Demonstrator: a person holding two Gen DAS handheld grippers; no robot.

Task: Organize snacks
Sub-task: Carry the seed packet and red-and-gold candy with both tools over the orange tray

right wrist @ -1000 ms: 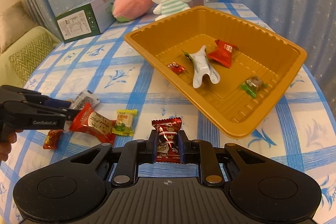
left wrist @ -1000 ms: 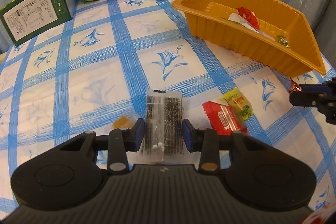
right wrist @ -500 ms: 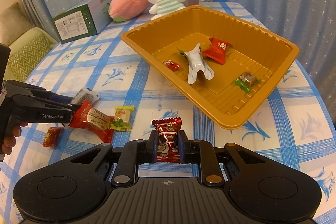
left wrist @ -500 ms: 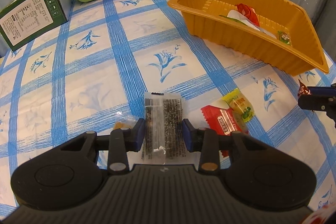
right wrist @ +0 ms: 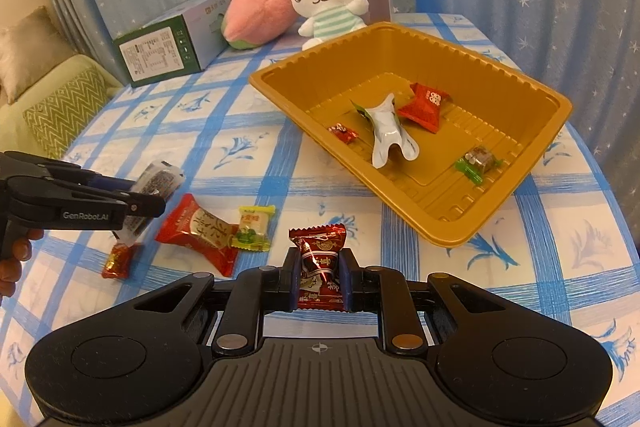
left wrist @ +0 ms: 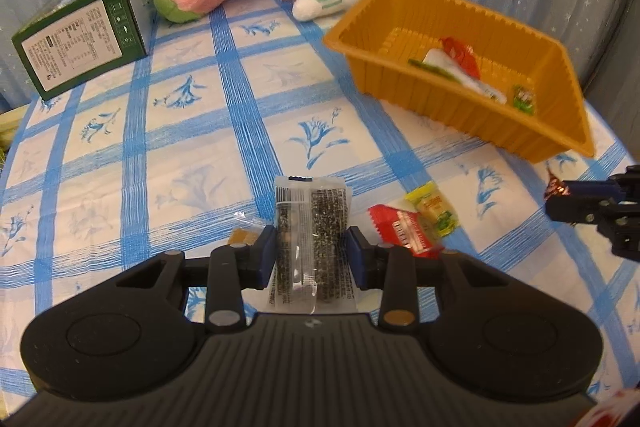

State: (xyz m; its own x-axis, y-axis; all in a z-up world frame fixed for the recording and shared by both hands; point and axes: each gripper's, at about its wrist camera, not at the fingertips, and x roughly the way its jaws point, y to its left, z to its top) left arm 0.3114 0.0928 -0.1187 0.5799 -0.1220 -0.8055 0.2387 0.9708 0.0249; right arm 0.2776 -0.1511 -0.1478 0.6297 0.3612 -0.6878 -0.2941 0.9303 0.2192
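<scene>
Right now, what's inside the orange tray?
The orange tray holds four snacks: a red packet, a white wrapper, a small red candy and a green-ended candy. Whatever lies under the white wrapper is hidden.

We see a blue-checked white tablecloth (right wrist: 280, 155), an orange ribbed plastic tray (right wrist: 532, 143) and a dark-red wrapped candy (right wrist: 320, 267).

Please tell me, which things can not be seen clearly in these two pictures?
- Orange candy: left wrist view, half hidden behind the left gripper.
- Right gripper: left wrist view, cut off by the frame edge.
- Green box label: both views, too small to read.
</scene>
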